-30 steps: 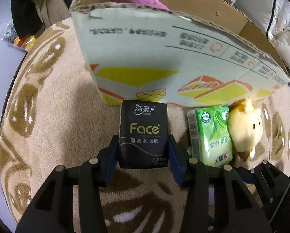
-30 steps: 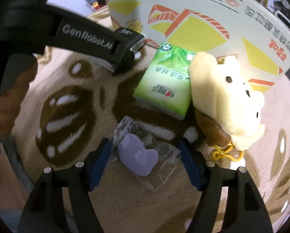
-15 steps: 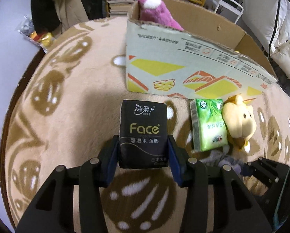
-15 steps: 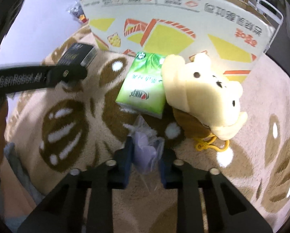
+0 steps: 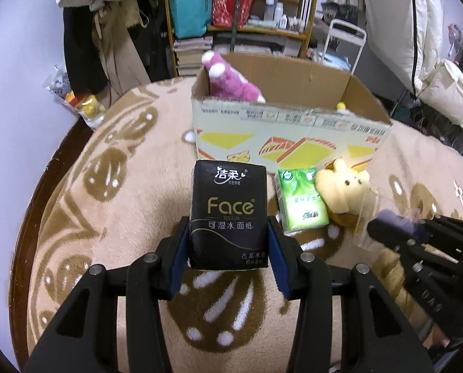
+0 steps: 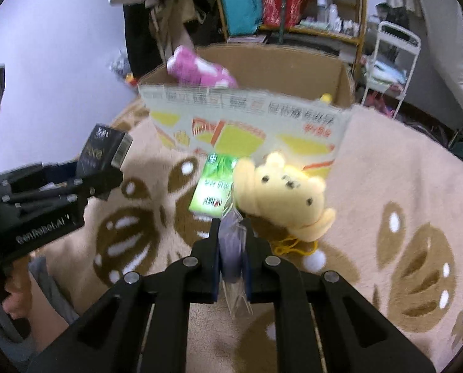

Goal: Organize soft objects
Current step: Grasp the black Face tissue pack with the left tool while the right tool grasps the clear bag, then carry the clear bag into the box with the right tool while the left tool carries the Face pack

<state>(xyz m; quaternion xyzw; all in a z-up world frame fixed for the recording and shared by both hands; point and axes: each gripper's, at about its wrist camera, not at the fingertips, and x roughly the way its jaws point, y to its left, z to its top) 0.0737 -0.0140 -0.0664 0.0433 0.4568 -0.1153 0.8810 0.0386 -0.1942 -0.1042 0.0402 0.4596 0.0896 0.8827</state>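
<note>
My left gripper (image 5: 229,233) is shut on a black "Face" tissue pack (image 5: 229,208), held upright above the blanket in front of the cardboard box (image 5: 287,136). My right gripper (image 6: 231,239) is still closing, its pads pressing on a small purple soft thing in a clear bag (image 6: 229,255), lifted off the blanket. A green tissue pack (image 6: 214,189) and a yellow plush bear (image 6: 281,192) lie side by side against the box's front wall. A pink plush (image 5: 228,84) leans in the box's left corner.
A beige blanket with brown leaf patterns (image 5: 113,217) covers the surface. A snack bag (image 5: 76,102) lies at its far left edge. Behind the box stand a wooden shelf (image 5: 240,6), hanging coats and a white cart (image 6: 392,62). A person's hand (image 6: 1,292) holds the left gripper.
Both grippers have risen, so the open top of the box now shows. The right gripper's jaws closed on the purple bagged thing and lifted it off the blanket.
</note>
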